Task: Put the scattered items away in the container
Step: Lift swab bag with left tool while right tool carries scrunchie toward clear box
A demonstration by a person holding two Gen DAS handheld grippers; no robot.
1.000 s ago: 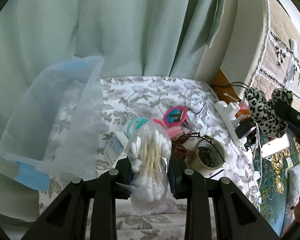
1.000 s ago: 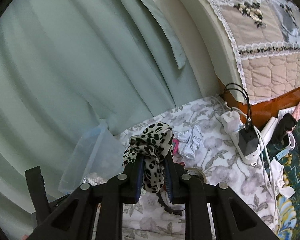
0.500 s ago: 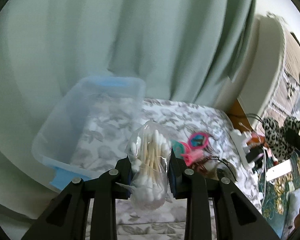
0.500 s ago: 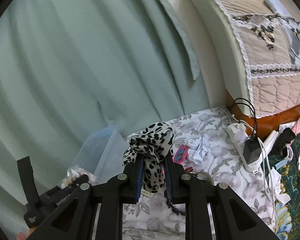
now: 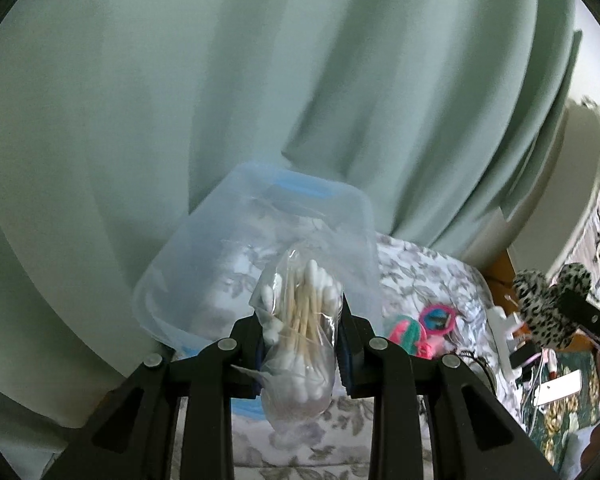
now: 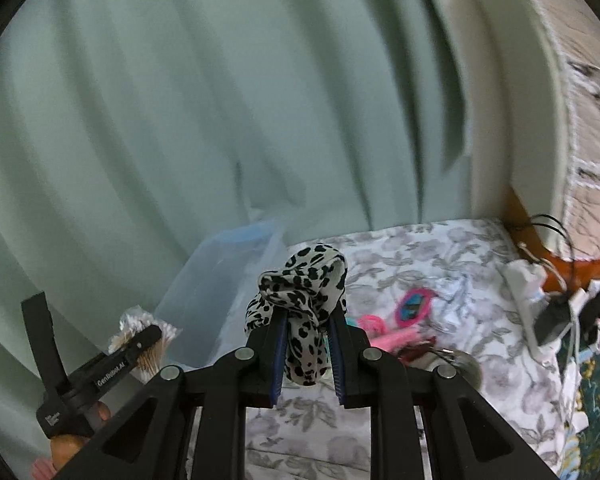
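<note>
My left gripper [image 5: 302, 344] is shut on a clear bag of cotton swabs [image 5: 300, 320], held up just in front of the clear plastic container [image 5: 204, 256] with blue handles. My right gripper [image 6: 307, 344] is shut on a leopard-print scrunchie [image 6: 300, 300]; the container [image 6: 216, 280] lies ahead and to its left. In the right wrist view the left gripper [image 6: 132, 348] shows at lower left with the swabs. On the floral cloth lie a pink oval mirror [image 6: 414, 304], a pink and teal hair tie [image 5: 406, 330], pink items [image 6: 392, 336] and a tape roll [image 6: 460, 364].
A pale green curtain [image 5: 260, 100] hangs right behind the container. A white power strip with a black plug [image 6: 548, 316] and cables lies at the table's right edge. A padded headboard [image 6: 588, 120] rises at far right. A phone [image 5: 556, 386] rests on patterned fabric.
Both grippers swung left and rose toward the container, carrying the swab bag and the scrunchie. The container now sits straight ahead of the left gripper; scattered items shifted right in view.
</note>
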